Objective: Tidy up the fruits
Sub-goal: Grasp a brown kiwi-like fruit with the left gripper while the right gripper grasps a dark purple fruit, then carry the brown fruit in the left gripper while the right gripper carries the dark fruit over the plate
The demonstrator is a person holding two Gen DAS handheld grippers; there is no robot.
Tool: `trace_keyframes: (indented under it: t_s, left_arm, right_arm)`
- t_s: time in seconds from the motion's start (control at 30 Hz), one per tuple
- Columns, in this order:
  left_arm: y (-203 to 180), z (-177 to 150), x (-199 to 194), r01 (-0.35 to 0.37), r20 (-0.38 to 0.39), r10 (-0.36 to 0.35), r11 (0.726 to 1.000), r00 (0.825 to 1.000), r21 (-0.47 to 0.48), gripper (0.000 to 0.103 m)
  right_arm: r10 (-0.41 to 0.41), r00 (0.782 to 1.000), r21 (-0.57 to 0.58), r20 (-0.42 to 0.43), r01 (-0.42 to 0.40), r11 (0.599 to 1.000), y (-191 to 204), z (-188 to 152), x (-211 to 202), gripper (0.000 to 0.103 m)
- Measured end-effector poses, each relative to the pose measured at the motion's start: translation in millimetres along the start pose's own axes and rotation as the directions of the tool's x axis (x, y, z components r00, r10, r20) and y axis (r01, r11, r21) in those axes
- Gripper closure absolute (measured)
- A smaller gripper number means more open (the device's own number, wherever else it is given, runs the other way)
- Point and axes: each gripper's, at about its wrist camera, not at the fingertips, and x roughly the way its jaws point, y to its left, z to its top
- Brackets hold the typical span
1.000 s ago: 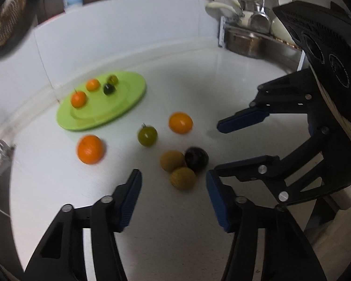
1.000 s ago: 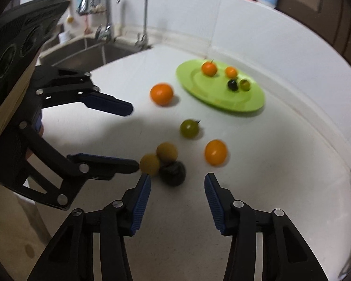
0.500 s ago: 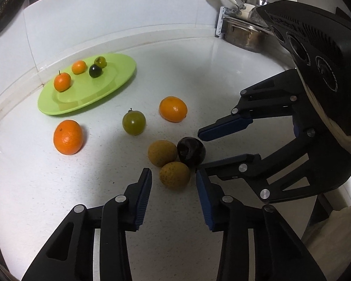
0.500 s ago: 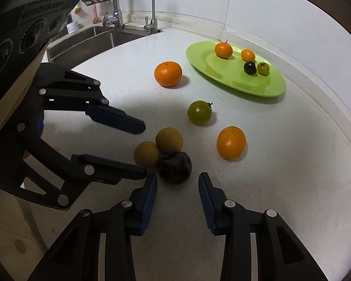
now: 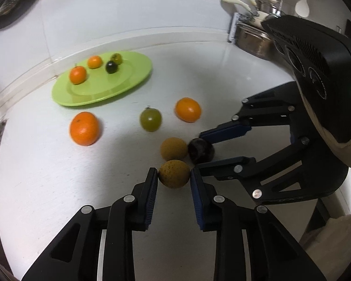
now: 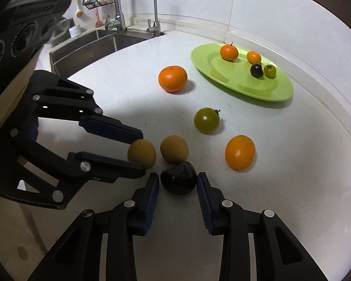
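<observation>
A green plate (image 5: 128,79) (image 6: 222,75) near the back wall holds several small fruits. Loose on the white counter lie a large orange (image 5: 84,128) (image 6: 172,78), a green tomato (image 5: 150,119) (image 6: 206,120), a smaller orange (image 5: 188,109) (image 6: 240,152), two brown fruits and a dark plum. My left gripper (image 5: 174,175) has its jaws around the nearer brown fruit (image 5: 174,173) (image 6: 141,153), pads touching its sides. My right gripper (image 6: 178,180) straddles the dark plum (image 6: 178,180) (image 5: 200,150), pads close to both sides. The other brown fruit (image 5: 174,149) (image 6: 174,149) lies between.
A steel sink (image 6: 91,46) with a tap (image 6: 152,4) lies to the left in the right wrist view. A dish rack with pots (image 5: 255,39) stands at the back right in the left wrist view. The white backsplash wall (image 5: 128,14) runs behind the plate.
Both grippers moved forward and narrowed. The left jaws now enclose the nearer brown fruit; the right jaws now flank the dark plum. The fruits have not shifted.
</observation>
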Motion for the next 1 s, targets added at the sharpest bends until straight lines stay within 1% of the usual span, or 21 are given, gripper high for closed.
trace_keyframes:
  t_s: [0.17, 0.4, 0.7, 0.83, 1.0]
  left_arm:
    - [7, -1, -2, -0.029, 0.01, 0.03, 0.998, 1.0, -0.055, 0.074]
    - [13, 0, -9, -0.029, 0.037, 0.034, 0.993, 0.999, -0.115, 0.074]
    - [22, 12, -36, -0.048, 0.108, 0.062, 0.991, 0.992, -0.125, 0.074]
    - [28, 20, -46, -0.058, 0.141, 0.077, 0.989, 0.987, -0.136, 0.074]
    - [35, 30, -58, -0.068, 0.182, 0.09, 0.99, 0.979, -0.126, 0.074]
  right_arm:
    - [0.003, 1.0, 0.03, 0.002, -0.003, 1.0, -2, 2, 3, 0.07]
    - [-0.017, 0.999, 0.097, 0.039, 0.013, 0.995, -3, 4, -8, 0.071]
    - [-0.063, 0.99, 0.191, 0.125, 0.038, 0.981, 0, 16, -32, 0.07]
    - [-0.088, 0.981, 0.228, 0.172, 0.047, 0.972, 1, 23, -44, 0.07]
    - [-0.114, 0.967, 0.257, 0.226, 0.054, 0.965, 3, 35, -55, 0.07]
